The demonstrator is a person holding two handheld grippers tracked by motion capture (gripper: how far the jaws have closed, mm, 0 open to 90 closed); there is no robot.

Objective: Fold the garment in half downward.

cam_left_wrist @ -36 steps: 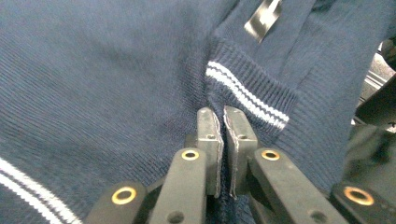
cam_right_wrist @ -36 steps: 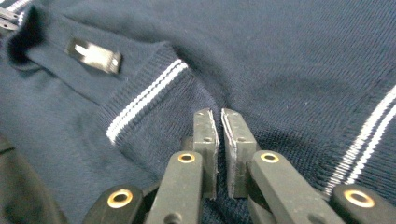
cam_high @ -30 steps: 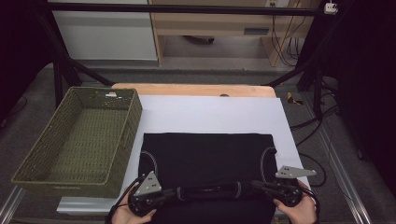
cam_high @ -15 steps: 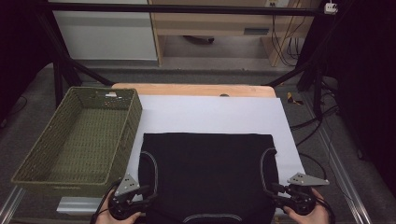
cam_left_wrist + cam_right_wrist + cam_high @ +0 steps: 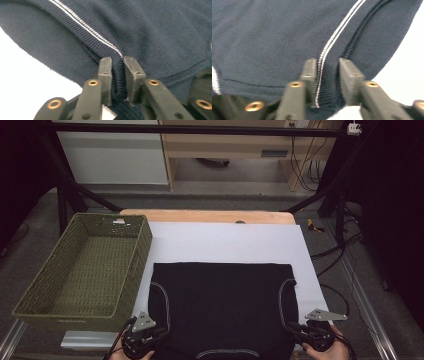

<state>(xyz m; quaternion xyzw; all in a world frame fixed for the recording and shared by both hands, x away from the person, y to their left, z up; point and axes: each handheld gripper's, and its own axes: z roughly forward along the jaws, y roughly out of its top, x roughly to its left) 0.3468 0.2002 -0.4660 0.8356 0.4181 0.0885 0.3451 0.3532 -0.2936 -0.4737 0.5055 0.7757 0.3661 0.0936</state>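
My left gripper point(image 5: 117, 75) and right gripper point(image 5: 327, 80) have just been closing, each now pinching a ribbed shoulder seam of the dark garment point(image 5: 222, 305), which lies flat at the near edge of the table point(image 5: 225, 240). Next, I think, I must lift both corners evenly to fold it.

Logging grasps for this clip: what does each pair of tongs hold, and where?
Both hold the dark garment: left tongs pinch its ribbed, white-striped trim, right tongs the matching trim opposite.
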